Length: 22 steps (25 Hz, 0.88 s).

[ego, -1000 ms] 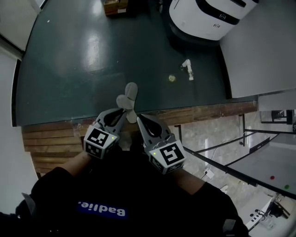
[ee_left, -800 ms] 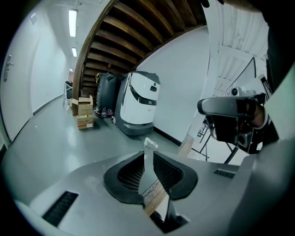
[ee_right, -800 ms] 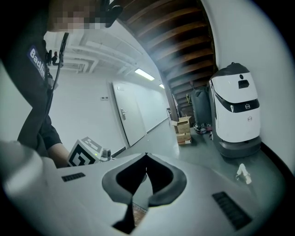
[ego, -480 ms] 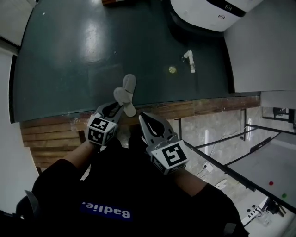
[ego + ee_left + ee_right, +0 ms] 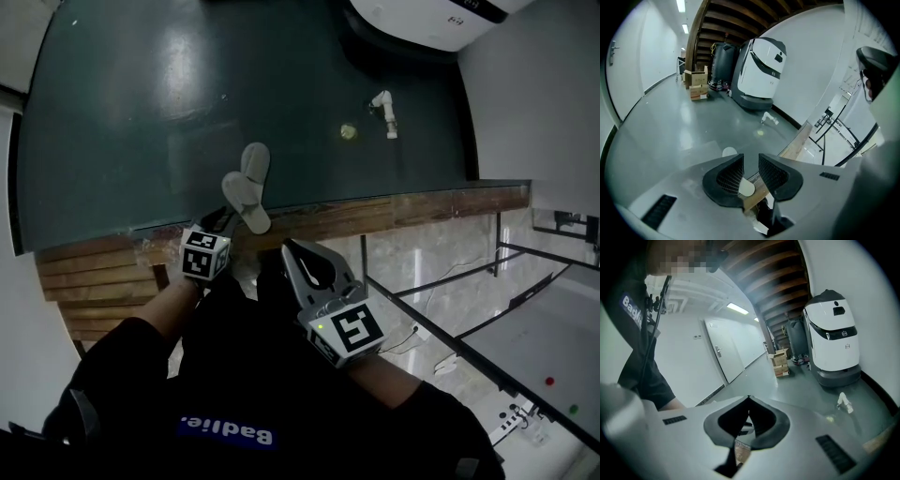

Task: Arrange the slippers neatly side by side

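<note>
Just ahead of the part-open left claw (image 5: 751, 159), two slippers (image 5: 246, 186); right claw (image 5: 749, 401) closed, empty.

You've got two pale slippers (image 5: 254, 165) touching in a V on the dark floor (image 5: 141, 112), by the wooden edge (image 5: 403, 211); a yellow bit (image 5: 348, 132) and a white object (image 5: 385, 113) lie beyond.

We see two pale, whitish slippers, both flat and long with round ends. The far slipper (image 5: 255, 162) lies on the dark floor (image 5: 141, 112), pointing up and a bit right. The near slipper (image 5: 244, 200) lies slanted the other way, its low end at the wooden strip (image 5: 412, 208). Their ends meet in the middle, making a bent shape, not side by side.
</note>
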### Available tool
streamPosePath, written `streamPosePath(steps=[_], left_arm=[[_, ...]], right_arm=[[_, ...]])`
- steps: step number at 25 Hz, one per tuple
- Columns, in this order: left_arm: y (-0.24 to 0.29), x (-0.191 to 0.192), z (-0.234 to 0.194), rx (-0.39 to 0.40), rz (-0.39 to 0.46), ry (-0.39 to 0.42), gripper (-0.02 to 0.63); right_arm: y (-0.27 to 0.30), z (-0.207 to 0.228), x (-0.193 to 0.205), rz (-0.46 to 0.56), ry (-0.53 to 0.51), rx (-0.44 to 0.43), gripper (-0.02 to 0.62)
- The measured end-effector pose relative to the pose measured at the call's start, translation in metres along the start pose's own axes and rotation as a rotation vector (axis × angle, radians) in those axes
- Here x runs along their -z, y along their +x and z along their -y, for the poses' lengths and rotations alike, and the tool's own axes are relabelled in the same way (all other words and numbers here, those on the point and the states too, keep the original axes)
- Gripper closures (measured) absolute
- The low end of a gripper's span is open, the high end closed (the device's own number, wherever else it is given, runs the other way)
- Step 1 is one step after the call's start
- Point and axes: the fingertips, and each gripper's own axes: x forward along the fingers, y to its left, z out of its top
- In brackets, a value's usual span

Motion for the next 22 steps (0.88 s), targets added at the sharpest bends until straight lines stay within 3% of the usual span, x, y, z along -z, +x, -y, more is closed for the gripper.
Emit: streamPosePath(steps=[6, 16, 22], left_arm=[[0.053, 0.037, -0.023, -0.026, -0.071, -0.06, 0.514], [0.146, 0.102, -0.061, -0.083, -0.158, -0.285, 0.514], [0.192, 0.135, -0.081, -0.105, -0.183, -0.344, 0.514]], right_arm=[[0.002, 0.026, 0.027, -0.039, 0.022, 0.035, 0.598], [0.019, 0.058, 0.093, -0.129, 0.085, 0.085, 0.598], [0.03, 0.071, 0.133, -0.205, 0.105, 0.098, 0.598]])
